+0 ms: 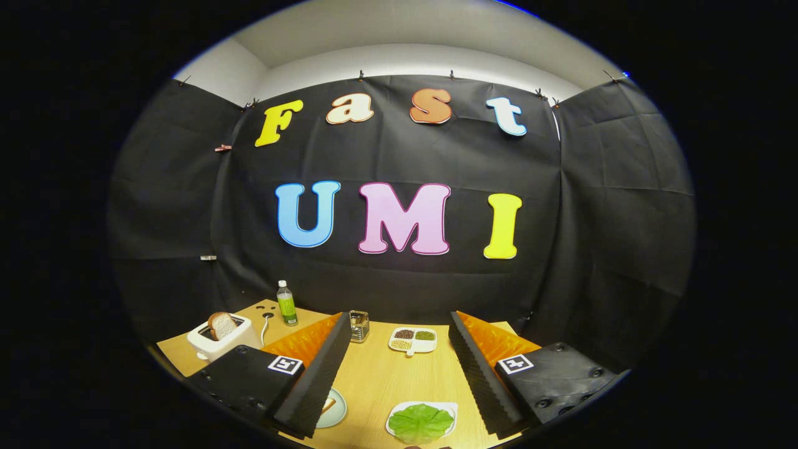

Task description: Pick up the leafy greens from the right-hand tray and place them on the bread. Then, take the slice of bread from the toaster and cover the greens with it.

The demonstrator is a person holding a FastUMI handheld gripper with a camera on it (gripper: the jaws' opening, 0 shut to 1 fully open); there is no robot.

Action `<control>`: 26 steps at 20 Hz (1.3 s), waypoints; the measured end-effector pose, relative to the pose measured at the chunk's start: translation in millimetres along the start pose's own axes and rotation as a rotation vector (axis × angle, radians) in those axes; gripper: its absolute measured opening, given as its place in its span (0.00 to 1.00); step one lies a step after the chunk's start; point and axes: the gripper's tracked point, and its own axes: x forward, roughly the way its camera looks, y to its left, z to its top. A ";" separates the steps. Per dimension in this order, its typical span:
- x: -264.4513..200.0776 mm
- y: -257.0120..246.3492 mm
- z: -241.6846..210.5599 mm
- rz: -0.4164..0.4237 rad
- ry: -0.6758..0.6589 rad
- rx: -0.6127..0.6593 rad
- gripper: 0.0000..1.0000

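Black cloth walled the booth behind a pale wooden table point(380, 380). Above it the tongs point(399, 374) hung with their fingers spread wide and nothing held between them.

Taking the greens point(421, 422) as the landmark: they lay low between the two fingers, nearer the right one, on a white tray point(393, 416). To their left, half hidden behind the left finger, sat a plate point(333, 408) with what seemed to be the edge of a bread slice on it, though too little showed to be sure. Beyond the greens stood a small divided dish point(413, 340) of seeds, and left of that a metal cup point(359, 326). Further left and back stood a toaster point(221, 340) with a slice point(221, 325) upright in its slot, and a bottle point(287, 304) behind it.

The greens looked like one broad, flat, bright leaf, crinkled and limp. By my judgement the step in hand was the reach: tip the fingers down over the leaf, straddle a raised fold, and close gently so it lifts without tearing or dragging the tray.
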 end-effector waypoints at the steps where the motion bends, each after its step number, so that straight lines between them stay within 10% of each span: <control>1: -0.7 -1.5 -1.3 -0.004 0.004 0.005 0.97; 26: 7.2 -22.1 -76.7 -0.006 0.165 -0.015 0.98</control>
